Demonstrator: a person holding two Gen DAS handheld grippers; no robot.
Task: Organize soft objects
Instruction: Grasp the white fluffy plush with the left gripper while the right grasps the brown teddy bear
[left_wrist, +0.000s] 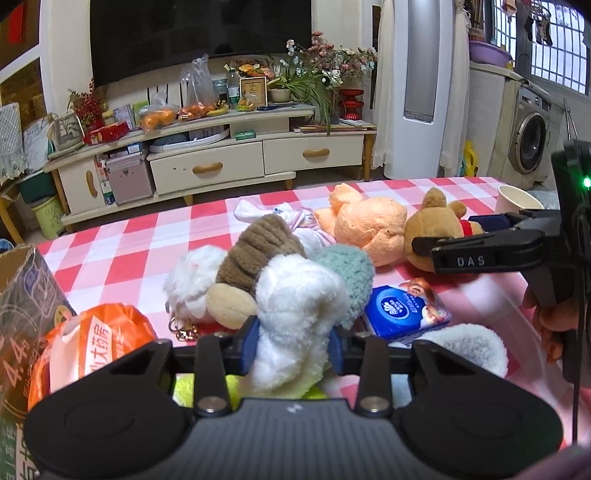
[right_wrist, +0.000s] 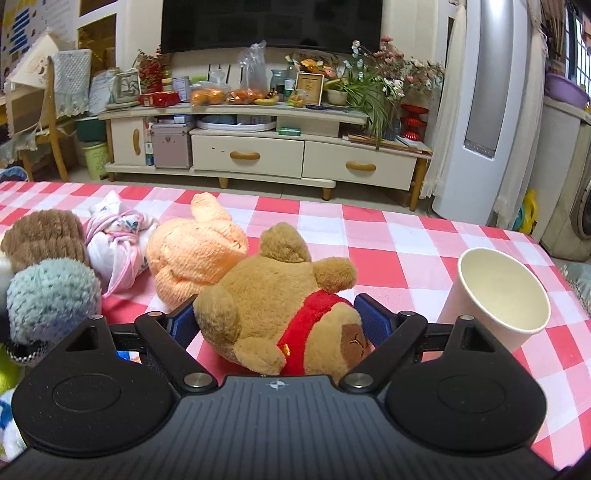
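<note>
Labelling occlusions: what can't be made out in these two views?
- White plush, left view: its lower end is hidden behind the left gripper body.
- Bear, right view: its underside is hidden by the right gripper; whether the fingers press it can't be told.
- Box, left view: cut off by the left edge.
- Keychain, left view: too small to identify.

Fluffy white plush (left_wrist: 295, 314) upright beside brown bear (right_wrist: 273, 314) lying on checked cloth.

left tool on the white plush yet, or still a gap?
Touching. The left wrist view shows both blue pads of the left tool pressed into the white plush, which bulges above and below them.
</note>
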